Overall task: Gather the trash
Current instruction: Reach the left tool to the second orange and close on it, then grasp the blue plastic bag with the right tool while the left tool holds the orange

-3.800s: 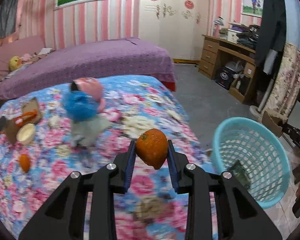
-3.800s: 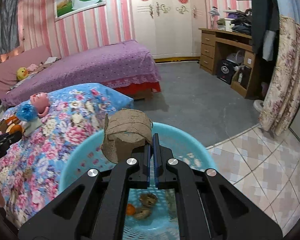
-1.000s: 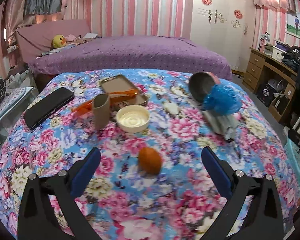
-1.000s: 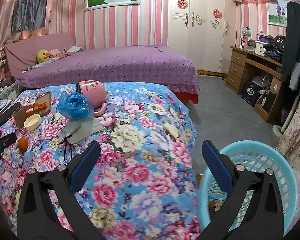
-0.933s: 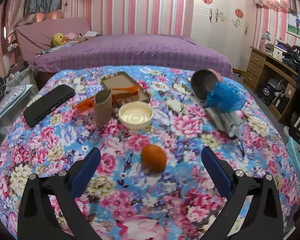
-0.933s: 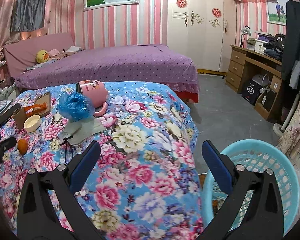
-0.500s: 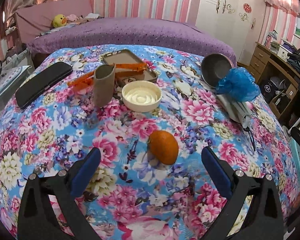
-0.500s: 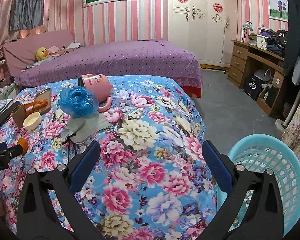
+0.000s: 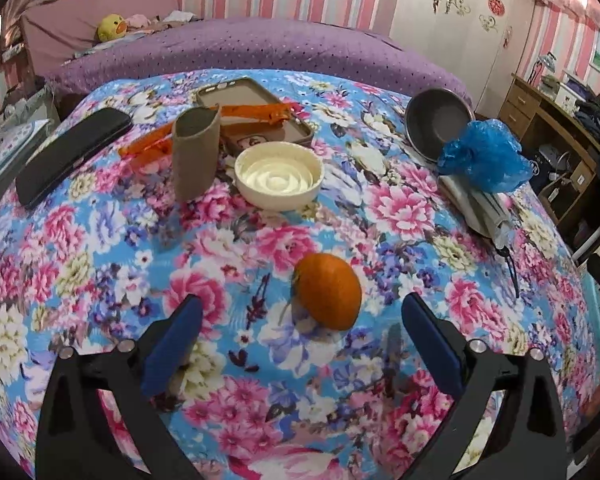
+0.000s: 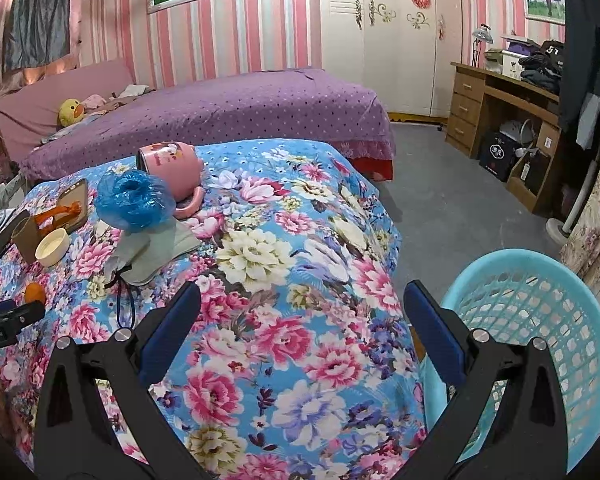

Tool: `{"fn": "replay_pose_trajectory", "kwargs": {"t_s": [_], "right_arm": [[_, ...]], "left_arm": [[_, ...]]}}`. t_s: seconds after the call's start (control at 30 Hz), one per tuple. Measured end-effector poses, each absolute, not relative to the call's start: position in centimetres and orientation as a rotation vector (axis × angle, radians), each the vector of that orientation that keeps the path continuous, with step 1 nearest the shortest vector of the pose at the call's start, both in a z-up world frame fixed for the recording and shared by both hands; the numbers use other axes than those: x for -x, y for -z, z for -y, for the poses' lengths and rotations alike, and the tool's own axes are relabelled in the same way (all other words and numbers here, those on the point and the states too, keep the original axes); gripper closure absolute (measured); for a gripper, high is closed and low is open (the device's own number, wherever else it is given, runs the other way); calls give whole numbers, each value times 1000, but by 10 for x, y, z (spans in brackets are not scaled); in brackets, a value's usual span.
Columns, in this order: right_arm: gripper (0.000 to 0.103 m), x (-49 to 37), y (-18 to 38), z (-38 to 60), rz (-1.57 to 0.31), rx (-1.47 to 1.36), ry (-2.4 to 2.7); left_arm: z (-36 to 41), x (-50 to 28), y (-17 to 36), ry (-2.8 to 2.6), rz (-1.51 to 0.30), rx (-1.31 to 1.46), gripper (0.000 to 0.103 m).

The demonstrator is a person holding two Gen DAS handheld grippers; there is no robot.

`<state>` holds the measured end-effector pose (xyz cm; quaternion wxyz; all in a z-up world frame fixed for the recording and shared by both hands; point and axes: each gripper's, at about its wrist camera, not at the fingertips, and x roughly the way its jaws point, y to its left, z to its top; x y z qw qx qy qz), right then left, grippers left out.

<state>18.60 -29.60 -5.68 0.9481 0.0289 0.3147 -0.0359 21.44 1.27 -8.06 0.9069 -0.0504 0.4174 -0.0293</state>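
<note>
An orange fruit [image 9: 327, 290] lies on the floral cloth just ahead of my left gripper [image 9: 300, 344], which is open and empty, its jaws wide on either side of it. A brown cardboard tube [image 9: 195, 151], orange plastic strips [image 9: 256, 112] and a blue plastic bag [image 9: 482, 157] lie further back. My right gripper [image 10: 300, 332] is open and empty above the table's near right corner. The turquoise trash basket [image 10: 540, 344] stands on the floor to its right. The orange fruit [image 10: 35, 293] also shows far left in the right wrist view.
A cream bowl [image 9: 279, 175], a phone case [image 9: 256, 110], a black phone [image 9: 70, 154], a pink mug [image 10: 171, 169] and a grey pouch [image 10: 152, 252] lie on the table. A purple bed [image 10: 228, 112] stands behind. A wooden desk [image 10: 504, 120] stands at the right.
My left gripper has moved forward and down toward the orange fruit, which now lies closer between the open jaws. My right gripper has drifted slightly left, away from the basket.
</note>
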Motion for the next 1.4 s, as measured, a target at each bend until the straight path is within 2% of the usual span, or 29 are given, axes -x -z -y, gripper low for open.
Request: {"fn": "replay_pose_trajectory", "kwargs": {"t_s": [0.07, 0.1, 0.17, 0.33, 1.03, 1.4], "right_arm": [[4, -186, 56, 296, -640, -58, 72], [4, -187, 56, 295, -641, -61, 71], [4, -188, 56, 295, -642, -70, 63], [4, -190, 56, 281, -644, -63, 38], [4, -216, 53, 202, -625, 39, -21], [4, -269, 34, 155, -625, 127, -77]], "left_arm": [[-12, -216, 80, 60, -855, 93, 31], [-12, -216, 80, 55, -851, 88, 35], [-11, -215, 78, 67, -841, 85, 55], [-7, -212, 76, 110, -829, 73, 70], [-83, -212, 41, -49, -677, 72, 71], [-115, -219, 36, -98, -650, 112, 71]]}}
